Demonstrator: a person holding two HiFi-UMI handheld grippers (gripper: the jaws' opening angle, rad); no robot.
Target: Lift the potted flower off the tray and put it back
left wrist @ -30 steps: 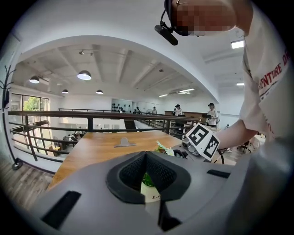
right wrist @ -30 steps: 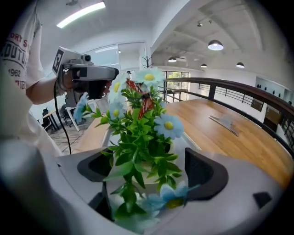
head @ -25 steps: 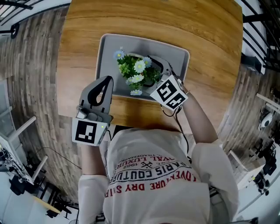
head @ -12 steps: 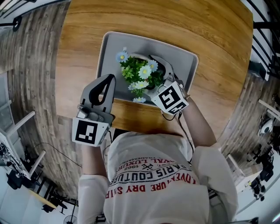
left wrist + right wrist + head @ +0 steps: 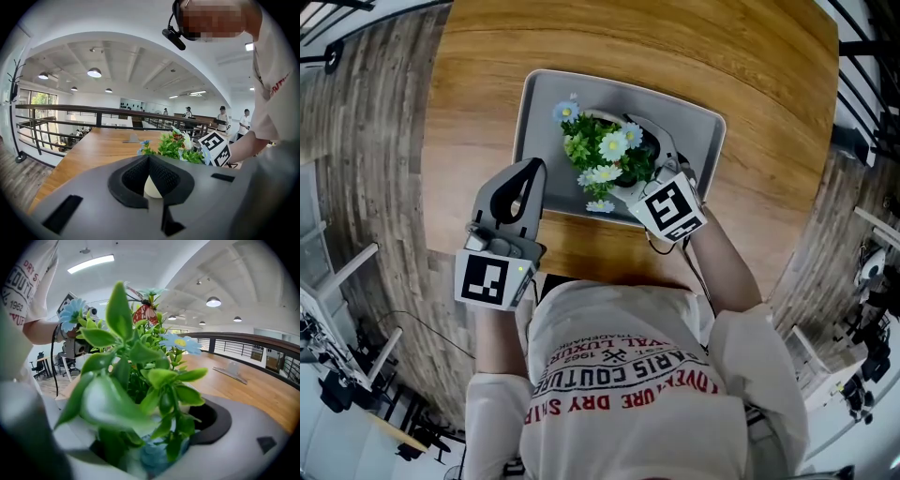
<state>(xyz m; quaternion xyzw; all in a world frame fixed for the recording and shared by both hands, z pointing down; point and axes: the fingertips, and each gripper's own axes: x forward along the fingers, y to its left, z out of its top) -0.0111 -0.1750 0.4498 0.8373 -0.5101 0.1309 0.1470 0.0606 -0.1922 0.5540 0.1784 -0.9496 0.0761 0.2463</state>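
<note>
Right gripper (image 5: 152,425) is clamped on the potted flower (image 5: 607,155). Its pale jaws sit either side of the plant's base, one dark pad (image 5: 216,420) peeks out on the right, and leaves fill the whole gap between them. The plant stands upright with its long axis vertical. In the right gripper view the stems climb straight up out of the jaws, topped by a red butterfly ornament (image 5: 146,312). From the head view you look right down onto the blooms, white daisies (image 5: 612,145) in the middle and a blue bloom (image 5: 567,111) out at the far-left edge. The gripper's marker cube (image 5: 672,208) hangs off the near-right side of the foliage. The plant sits over the middle of the grey tray (image 5: 694,131), but whether the pot is touching it or raised, I cannot tell. The tray lies lengthwise across the round wooden table (image 5: 581,42). Over on the other side, the left gripper (image 5: 528,173) has its jaw tips pressed together on nothing. It is parked just at the tray's near-left edge, nose aimed at the plant. Through the opening behind its tips, the left gripper view catches the cream pot (image 5: 152,187).
</note>
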